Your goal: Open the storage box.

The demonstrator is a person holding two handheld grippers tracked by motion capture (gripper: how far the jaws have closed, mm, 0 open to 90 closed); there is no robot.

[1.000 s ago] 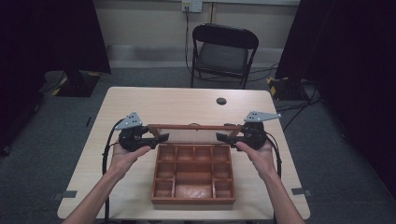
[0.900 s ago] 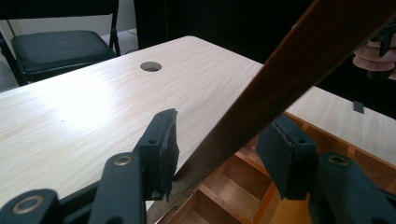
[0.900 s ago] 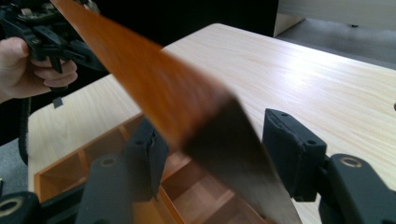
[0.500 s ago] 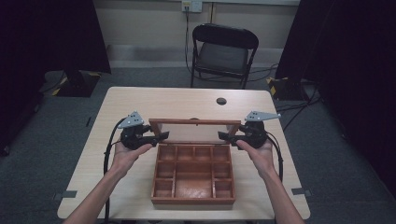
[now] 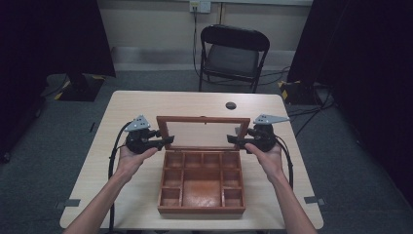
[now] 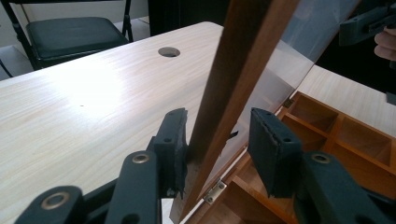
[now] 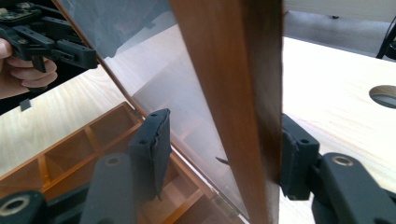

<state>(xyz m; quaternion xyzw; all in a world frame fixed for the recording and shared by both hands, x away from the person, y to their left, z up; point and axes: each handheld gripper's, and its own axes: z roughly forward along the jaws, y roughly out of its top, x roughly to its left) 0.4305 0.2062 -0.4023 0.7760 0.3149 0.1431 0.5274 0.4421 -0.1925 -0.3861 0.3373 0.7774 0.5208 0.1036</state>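
- Lid (image 5: 203, 133) standing nearly upright at far edge of wooden box (image 5: 201, 187), long axis across the worktop (image 5: 146, 105).
- Left gripper (image 5: 165, 142) and right gripper (image 5: 233, 140) released, jaws straddling lid's side rails.
- Open worktop behind lid.

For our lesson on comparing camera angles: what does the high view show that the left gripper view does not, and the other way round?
The high view alone takes in the whole wooden box, both forearms and the floor around the table. The left gripper view alone shows a brass hinge and the left gripper with its jaws either side of the lid frame. Both show the chair, the table's round hole and the raised clear-panelled lid.
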